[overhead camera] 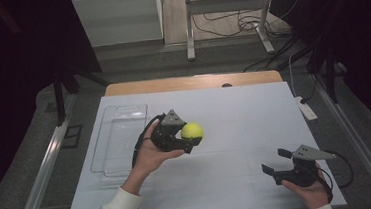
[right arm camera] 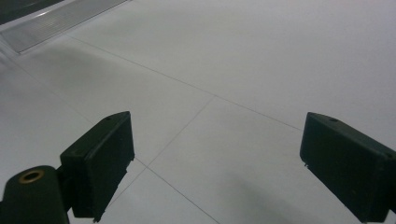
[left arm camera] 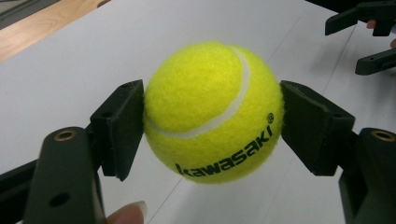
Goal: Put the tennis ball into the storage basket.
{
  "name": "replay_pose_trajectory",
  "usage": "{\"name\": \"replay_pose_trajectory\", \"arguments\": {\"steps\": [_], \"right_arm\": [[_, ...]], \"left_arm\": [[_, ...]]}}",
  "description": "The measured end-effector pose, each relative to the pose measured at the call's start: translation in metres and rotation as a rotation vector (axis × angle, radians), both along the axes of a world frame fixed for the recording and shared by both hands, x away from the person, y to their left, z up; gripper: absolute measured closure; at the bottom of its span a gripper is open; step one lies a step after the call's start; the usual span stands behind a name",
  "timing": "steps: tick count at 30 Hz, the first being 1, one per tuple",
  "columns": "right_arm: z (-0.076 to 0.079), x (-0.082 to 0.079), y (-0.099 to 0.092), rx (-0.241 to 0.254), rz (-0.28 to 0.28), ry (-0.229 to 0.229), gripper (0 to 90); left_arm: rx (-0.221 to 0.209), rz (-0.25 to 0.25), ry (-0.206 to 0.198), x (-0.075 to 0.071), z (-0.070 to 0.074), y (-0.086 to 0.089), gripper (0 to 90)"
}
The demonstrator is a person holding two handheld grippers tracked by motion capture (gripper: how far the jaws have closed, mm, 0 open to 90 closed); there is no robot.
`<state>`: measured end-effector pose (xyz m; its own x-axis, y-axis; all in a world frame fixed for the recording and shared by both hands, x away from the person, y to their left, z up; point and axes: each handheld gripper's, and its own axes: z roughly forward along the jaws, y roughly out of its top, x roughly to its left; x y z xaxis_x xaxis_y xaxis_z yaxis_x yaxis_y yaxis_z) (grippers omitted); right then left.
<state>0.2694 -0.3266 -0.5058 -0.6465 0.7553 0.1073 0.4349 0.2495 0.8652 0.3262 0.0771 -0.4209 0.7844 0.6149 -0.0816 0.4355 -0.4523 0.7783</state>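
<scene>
The left gripper (left arm camera: 212, 126) clamps the light, springy, felt-covered Kawasaki tennis ball (left arm camera: 214, 112) across its widest girth, the surest hold, while the right gripper (right arm camera: 215, 163) gapes wide, empty.

Yellow tennis ball (left arm camera: 212, 112) (white seam)

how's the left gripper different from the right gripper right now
The left gripper is clamped on a yellow tennis ball; the right gripper holds nothing. The left gripper's jaws press the ball's sides, while the right gripper's stand wide apart over the white table. Both have black jaws and are hand-held.
</scene>
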Motion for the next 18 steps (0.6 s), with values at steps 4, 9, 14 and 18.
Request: {"name": "replay_pose_trajectory", "arguments": {"steps": [4, 9, 14, 18], "right_arm": [[0.0, 0.0, 0.0, -0.001, 0.0, 0.001, 10.0], [0.0, 0.0, 0.0, -0.002, 0.001, 0.001, 10.0], [0.0, 0.0, 0.0, -0.003, 0.001, 0.001, 10.0], [0.0, 0.0, 0.0, -0.003, 0.001, 0.002, 10.0]], "left_arm": [[-0.004, 0.008, -0.005, 0.0, 0.0, 0.003, 26.4], [-0.005, 0.016, -0.013, 0.0, 0.001, 0.006, 26.5], [-0.012, 0.027, -0.018, 0.0, 0.003, 0.01, 26.5], [-0.016, 0.036, -0.021, 0.0, 0.004, 0.013, 26.4]]}}
